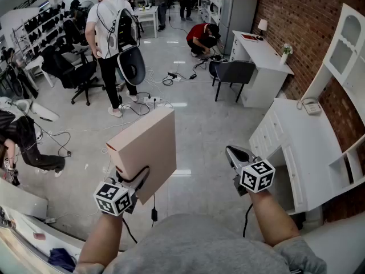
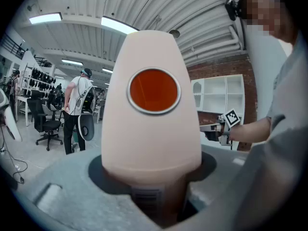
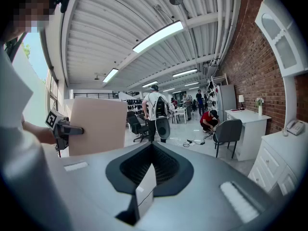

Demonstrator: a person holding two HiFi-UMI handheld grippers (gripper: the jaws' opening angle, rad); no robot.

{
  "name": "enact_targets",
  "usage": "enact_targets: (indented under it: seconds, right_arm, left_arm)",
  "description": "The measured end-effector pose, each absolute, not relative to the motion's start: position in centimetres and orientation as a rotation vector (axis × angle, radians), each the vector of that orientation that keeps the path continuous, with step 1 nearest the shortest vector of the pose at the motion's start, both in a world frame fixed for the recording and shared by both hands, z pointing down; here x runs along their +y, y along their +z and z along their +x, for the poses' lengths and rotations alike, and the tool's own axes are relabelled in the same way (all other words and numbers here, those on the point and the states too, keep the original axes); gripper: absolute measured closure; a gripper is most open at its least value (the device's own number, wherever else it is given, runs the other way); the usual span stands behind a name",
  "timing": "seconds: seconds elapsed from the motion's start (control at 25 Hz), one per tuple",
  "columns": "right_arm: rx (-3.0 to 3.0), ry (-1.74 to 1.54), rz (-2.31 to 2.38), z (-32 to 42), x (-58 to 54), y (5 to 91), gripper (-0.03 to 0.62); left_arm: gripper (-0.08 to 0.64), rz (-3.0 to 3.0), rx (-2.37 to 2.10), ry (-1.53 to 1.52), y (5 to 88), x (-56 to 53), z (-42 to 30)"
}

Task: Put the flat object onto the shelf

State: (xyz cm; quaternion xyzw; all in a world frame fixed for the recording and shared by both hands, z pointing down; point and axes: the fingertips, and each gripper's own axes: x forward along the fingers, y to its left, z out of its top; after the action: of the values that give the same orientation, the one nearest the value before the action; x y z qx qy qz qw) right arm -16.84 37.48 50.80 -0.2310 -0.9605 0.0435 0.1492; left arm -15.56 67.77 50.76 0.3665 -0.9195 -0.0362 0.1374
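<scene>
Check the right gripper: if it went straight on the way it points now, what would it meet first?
Likely the bare floor: the right gripper points slightly down into open room. The grey chair sits right of that line; depth is unclear.

The flat box is beige; the shelf, white.

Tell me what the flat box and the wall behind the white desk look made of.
The box looks like plain cardboard: matte tan faces, folded edges. The wall looks like exposed red brick, rough, with pale mortar lines; it may be only a facing.
</scene>
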Motion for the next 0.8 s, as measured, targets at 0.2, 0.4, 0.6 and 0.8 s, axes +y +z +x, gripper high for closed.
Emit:
enact_targets:
  seconds: [0.2, 0.4, 0.6, 0.8]
  right_arm:
    - [-2.765, 0.13, -0.658, -16.9, 37.3, 50.8, 0.584]
    - [-2.769, 0.127, -0.658, -17.2, 36.2, 50.7, 0.584]
    - [-2.769, 0.183, -0.639, -17.6, 34.4, 50.6, 0.583]
    - [-2.772, 0.201, -0.615, -17.8, 32.1, 50.8, 0.583]
  left_arm:
    - [0.27, 1.062, -2.664, -0.104, 50.7, 67.8, -15.6]
    - [0.27, 1.067, -2.663, -0.105, 50.8, 66.7, -16.0]
    - [0.27, 1.074, -2.654, -0.098, 50.9, 65.0, -16.3]
    - [0.272, 1.076, -2.648, -0.095, 51.0, 62.8, -16.9]
